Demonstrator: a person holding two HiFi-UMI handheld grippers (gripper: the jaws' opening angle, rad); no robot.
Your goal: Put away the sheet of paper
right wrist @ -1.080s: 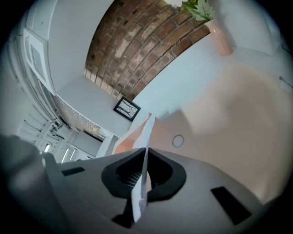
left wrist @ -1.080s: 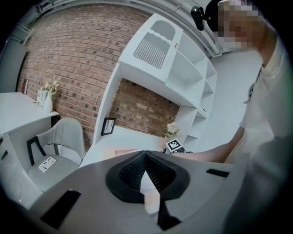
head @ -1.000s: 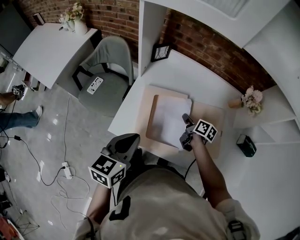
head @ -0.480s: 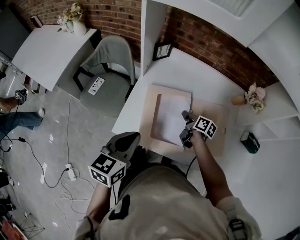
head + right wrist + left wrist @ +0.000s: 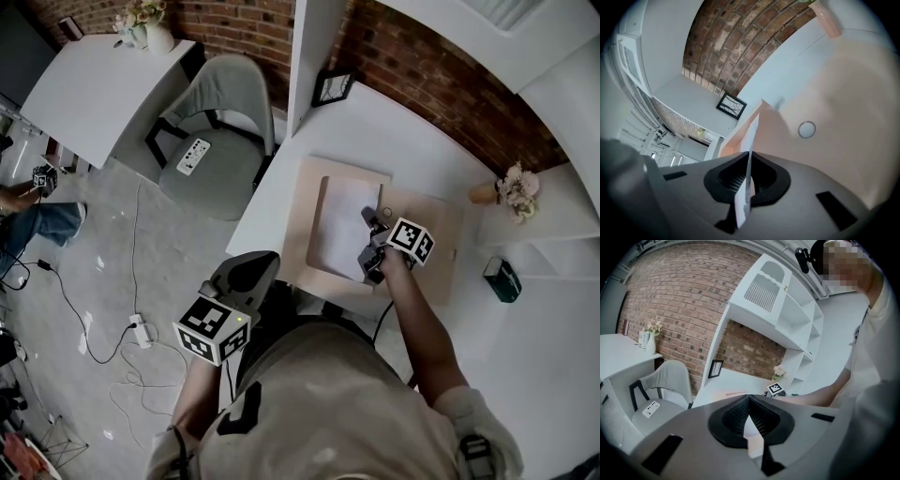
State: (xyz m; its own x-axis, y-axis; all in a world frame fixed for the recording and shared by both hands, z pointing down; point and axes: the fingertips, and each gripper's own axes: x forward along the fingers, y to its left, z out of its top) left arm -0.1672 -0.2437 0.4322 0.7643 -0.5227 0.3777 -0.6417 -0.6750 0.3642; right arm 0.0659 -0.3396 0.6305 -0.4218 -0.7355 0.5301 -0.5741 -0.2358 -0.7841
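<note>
The white sheet of paper [image 5: 343, 230] lies on a tan mat [image 5: 427, 234] on the white desk [image 5: 375, 131], with its right edge raised. My right gripper [image 5: 368, 247] is at that edge, shut on the sheet. In the right gripper view the paper [image 5: 751, 140] stands edge-on between the closed pads of the right gripper [image 5: 747, 180]. My left gripper [image 5: 258, 267] hangs off the desk's front left corner, away from the paper. In its own view the left gripper [image 5: 749, 401] is shut with nothing between its jaws.
A small ring [image 5: 806, 129] lies on the mat beyond the paper. A picture frame [image 5: 331, 89] leans at the desk's back left, a flower vase [image 5: 514, 187] at the right, a dark box [image 5: 502, 279] on the right shelf. A grey chair [image 5: 220, 122] stands left.
The sheet's right edge has come up in the right gripper, so the paper looks narrower than before. The left gripper has stayed roughly where it was.
</note>
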